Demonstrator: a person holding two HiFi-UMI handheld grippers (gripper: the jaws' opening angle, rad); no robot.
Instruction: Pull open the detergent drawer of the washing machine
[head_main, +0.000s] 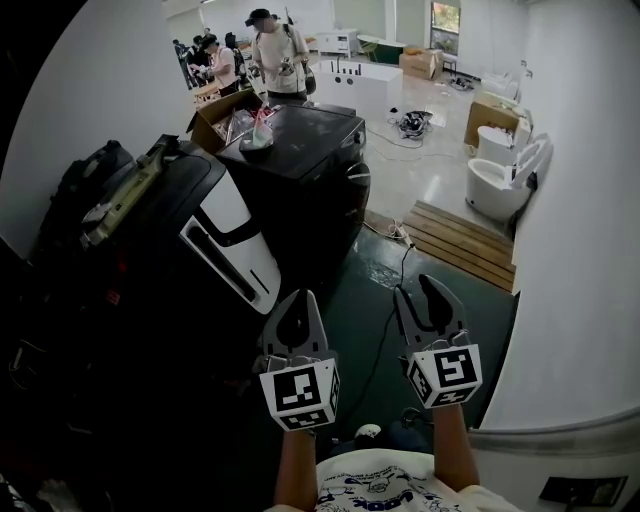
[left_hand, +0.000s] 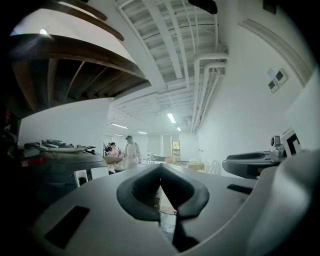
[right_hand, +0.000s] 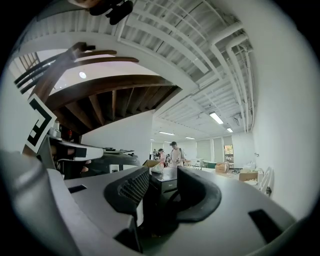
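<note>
The washing machine (head_main: 300, 170) stands on the floor (head_main: 400, 290) well ahead of both grippers, up and a little to the left of them in the head view. It is a black box with a cardboard box (head_main: 215, 120) and other small things on its top. Its front face turns toward the person. I cannot make out the detergent drawer itself from here. I judge that it sits in the strip along the top edge of the front, so it would slide out level, toward the person.

The left gripper (head_main: 300, 300) has its jaws together, tip against tip, with nothing between them. The right gripper (head_main: 420, 295) has its jaws apart and empty. In the right gripper view the washing machine (right_hand: 165, 182) shows exactly in the gap of the right gripper (right_hand: 159, 177), far away and not touched. In the left gripper view the left gripper (left_hand: 160, 170) points past the machine into the open room.

Both grippers are about equally far from the machine, but the right one is already aimed at it and open, so I think it is the better one for the pull. A nearer dark appliance with a white panel (head_main: 225, 240) stands to the left, beside the left gripper's way forward.
</note>
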